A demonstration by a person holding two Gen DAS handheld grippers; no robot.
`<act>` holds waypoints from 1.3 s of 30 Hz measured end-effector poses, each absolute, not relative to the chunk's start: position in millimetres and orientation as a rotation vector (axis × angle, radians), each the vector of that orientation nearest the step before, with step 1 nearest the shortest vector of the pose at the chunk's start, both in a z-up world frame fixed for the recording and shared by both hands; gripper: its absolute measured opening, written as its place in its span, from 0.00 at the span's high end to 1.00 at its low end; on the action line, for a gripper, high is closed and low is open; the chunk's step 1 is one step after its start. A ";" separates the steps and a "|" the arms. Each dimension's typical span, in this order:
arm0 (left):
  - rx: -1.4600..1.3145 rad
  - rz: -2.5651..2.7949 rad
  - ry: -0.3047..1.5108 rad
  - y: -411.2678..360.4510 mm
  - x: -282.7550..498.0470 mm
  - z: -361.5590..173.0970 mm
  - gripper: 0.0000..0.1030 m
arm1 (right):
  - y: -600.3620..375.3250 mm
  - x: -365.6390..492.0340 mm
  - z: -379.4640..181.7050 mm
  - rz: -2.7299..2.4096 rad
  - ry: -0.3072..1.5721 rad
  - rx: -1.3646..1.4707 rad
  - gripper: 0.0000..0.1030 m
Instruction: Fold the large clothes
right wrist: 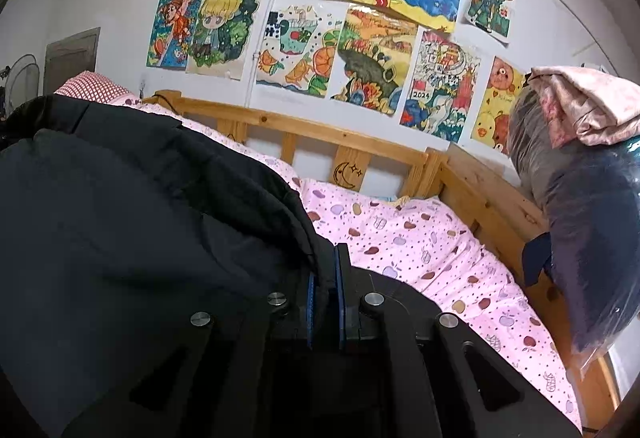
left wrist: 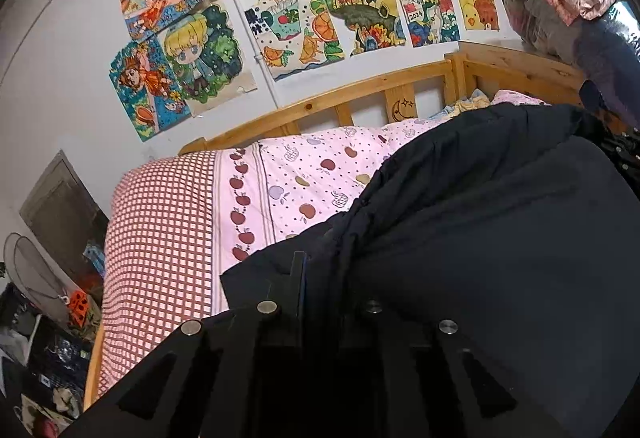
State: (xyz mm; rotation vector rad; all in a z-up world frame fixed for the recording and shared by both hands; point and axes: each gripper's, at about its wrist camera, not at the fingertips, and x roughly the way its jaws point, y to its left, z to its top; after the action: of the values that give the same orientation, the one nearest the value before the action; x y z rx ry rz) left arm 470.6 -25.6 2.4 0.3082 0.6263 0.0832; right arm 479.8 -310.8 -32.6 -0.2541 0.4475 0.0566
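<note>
A bulky black padded coat lies heaped on the wooden bed's pink apple-print quilt. The right gripper pinches the coat's edge between its blue pads. The left gripper sits buried in the fabric; its grip I can't make out.

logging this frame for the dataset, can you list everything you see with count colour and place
dark garment: 1, black, spread over the bed, clamped at both edges
bedsheet: 1, pink with apple print, on the bed
pillow: 1, red-white check, left end of the bed
bed frame: 1, light wood, against the wall
drawings: about a dozen, multicoloured, on the white wall
bundle: 1, dark bag with pink cloth on top, right end
left gripper: black, shut on garment
right gripper: black with blue pads, shut on garment
</note>
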 end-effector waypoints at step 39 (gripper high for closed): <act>0.126 0.008 0.685 -51.5 477.9 -28.3 0.00 | -310.3 490.8 -50.8 0.237 0.680 -0.232 0.10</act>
State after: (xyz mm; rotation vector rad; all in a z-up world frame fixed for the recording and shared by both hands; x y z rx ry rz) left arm 477.9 -51.5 -28.3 0.1259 0.6848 0.0083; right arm 490.8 -310.3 -50.8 -0.2321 0.6799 0.2365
